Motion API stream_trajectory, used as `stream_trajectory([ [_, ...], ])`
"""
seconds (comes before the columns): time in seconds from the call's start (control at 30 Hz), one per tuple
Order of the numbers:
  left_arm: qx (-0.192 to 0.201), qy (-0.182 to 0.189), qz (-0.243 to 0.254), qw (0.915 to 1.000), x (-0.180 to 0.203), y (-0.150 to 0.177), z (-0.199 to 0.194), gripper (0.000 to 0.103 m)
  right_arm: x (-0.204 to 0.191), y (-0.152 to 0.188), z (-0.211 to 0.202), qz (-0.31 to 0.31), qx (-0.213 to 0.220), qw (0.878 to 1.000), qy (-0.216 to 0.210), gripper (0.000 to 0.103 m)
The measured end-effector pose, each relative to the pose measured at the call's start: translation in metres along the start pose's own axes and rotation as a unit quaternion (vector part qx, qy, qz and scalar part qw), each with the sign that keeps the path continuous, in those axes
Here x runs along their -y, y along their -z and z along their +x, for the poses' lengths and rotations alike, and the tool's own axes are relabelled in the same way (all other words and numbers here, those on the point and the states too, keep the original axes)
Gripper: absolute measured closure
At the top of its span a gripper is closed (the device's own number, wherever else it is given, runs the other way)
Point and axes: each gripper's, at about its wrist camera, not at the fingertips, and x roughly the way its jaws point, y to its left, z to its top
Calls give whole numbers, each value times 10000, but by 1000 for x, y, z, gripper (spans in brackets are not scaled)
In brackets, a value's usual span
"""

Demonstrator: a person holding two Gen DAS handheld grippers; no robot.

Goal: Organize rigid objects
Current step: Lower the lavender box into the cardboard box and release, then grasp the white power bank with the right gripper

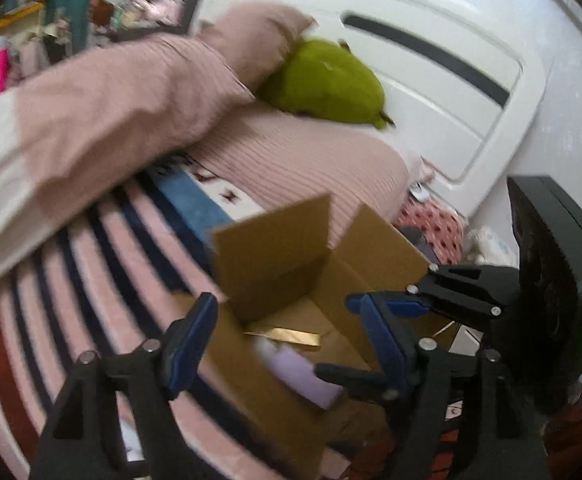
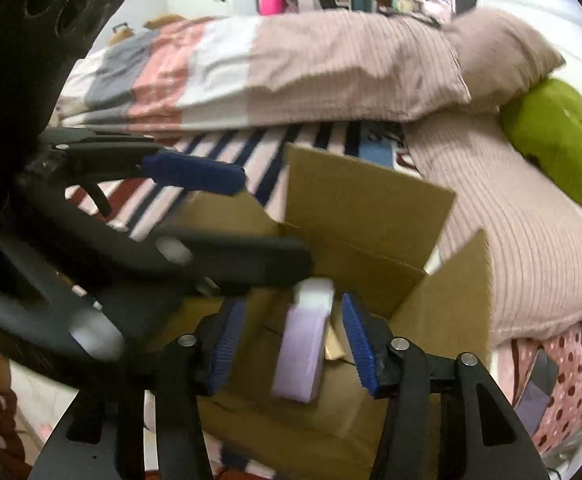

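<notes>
An open cardboard box [image 1: 275, 252] sits on the striped bedspread, flaps up. A lilac bottle with a white cap [image 2: 303, 352] is inside it, blurred. In the right wrist view my right gripper [image 2: 294, 344] is open around the bottle, with a gap showing on each side between it and the blue pads [image 2: 361, 344]. My left gripper [image 1: 287, 344] is open above the box's near wall with nothing between its fingers; the bottle [image 1: 299, 372] lies below and beyond it. The left gripper [image 2: 251, 220] reaches in from the left in the right wrist view.
The box [image 2: 371, 208] also holds a gold strip [image 1: 287, 336]. A pink folded duvet [image 1: 103, 112], a pillow and a green plush toy [image 1: 327, 80] lie on the bed before a white headboard [image 1: 431, 92]. Cluttered shelves stand far behind.
</notes>
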Motion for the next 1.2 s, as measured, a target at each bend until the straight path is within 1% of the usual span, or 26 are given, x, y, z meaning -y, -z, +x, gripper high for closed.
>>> stream_trajectory([
  [0.1,383,-408,-193,9982,-26,22,-42,30,-29,-6,-13,-183,370,9980,-474,56],
  [0.17,595,-752,-395,9946,-48,44,-67,30,-54,-9,-18,-340,576,9944,-820,56],
  [0.2,654,-896,-472,9927,-57,52,-74,30,-67,-10,-18,-426,639,9921,-988,56],
  [0.23,723,-1061,-584,9900,-68,66,-84,30,-80,-10,-16,-516,667,9899,-1136,56],
  [0.3,788,-1299,-784,9853,-89,92,-95,30,-109,-9,-9,-676,635,9858,-1398,56],
  [0.37,797,-1495,-936,9811,-107,119,-102,30,-138,-6,6,-840,497,9816,-1641,56],
  [0.43,806,-1670,-1139,9760,-124,148,-106,30,-161,-2,26,-973,280,9790,-1771,56],
  [0.53,807,-1680,-1399,9725,-142,185,-105,30,-183,10,66,-1065,-199,9772,-1828,56],
  [0.63,768,-1782,-1542,9688,-152,214,-102,30,-193,21,107,-962,-627,9784,-1717,56],
  [0.73,745,-1822,-1671,9661,-159,234,-102,30,-199,31,139,-893,-838,9824,-1410,56],
  [0.83,743,-1772,-1753,9656,-161,247,-103,30,-202,32,160,-676,-1013,9826,-1400,56],
  [0.9,760,-1744,-1791,9653,-162,249,-102,30,-206,27,164,-747,-955,9840,-1305,58],
  [0.93,775,-1711,-1811,9654,-162,249,-102,30,-210,28,163,-819,-919,9846,-1241,68],
  [1.07,821,-1599,-1821,9667,-162,249,-99,30,-212,32,159,-1025,-985,9822,-1229,69],
  [1.1,824,-1593,-1811,9670,-161,248,-99,30,-211,32,157,-1075,-1021,9805,-1289,69],
  [1.2,841,-1545,-1786,9681,-159,246,-99,30,-201,37,153,-1000,-1243,9730,-1667,70],
])
